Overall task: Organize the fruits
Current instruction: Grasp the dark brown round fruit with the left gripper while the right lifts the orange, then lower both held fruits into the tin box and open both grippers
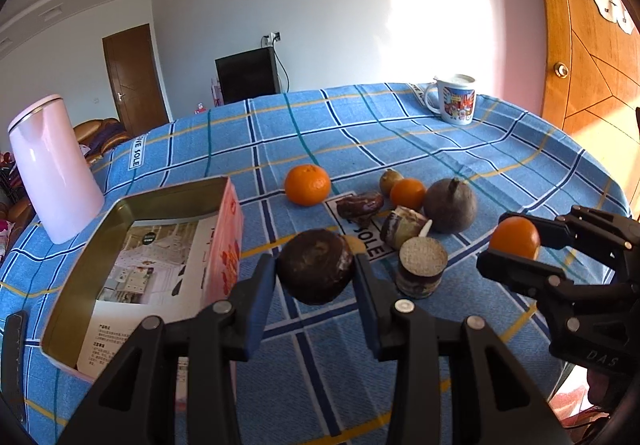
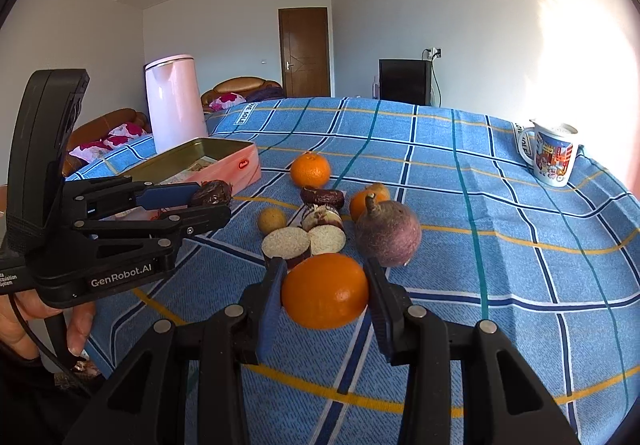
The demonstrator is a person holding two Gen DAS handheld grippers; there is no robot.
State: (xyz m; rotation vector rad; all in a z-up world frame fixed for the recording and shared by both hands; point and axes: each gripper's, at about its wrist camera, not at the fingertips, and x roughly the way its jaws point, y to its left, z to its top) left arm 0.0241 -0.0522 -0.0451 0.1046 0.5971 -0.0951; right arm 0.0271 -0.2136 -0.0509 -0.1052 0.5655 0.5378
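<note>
Fruits are held clear of the blue checked bench point(image 1: 400, 117): a dark brown round fruit point(image 1: 316, 265) clamped in the left gripper point(image 1: 315, 273) beside the open pink tin box point(image 1: 224, 245) could catch the rim, while a smooth orange mandarin point(image 2: 325, 289) clamped in the right gripper point(image 2: 326, 291) could be squeezed out and dropped.

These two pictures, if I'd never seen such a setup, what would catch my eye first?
Probably the two black grippers, each clamped on a piece of produce above the blue checked tablecloth: the left gripper holds a dark brown round fruit, the right gripper a bright orange. Behind them a small heap of oranges and dark roots lies mid-table, with an open pink tin to the left.
</note>
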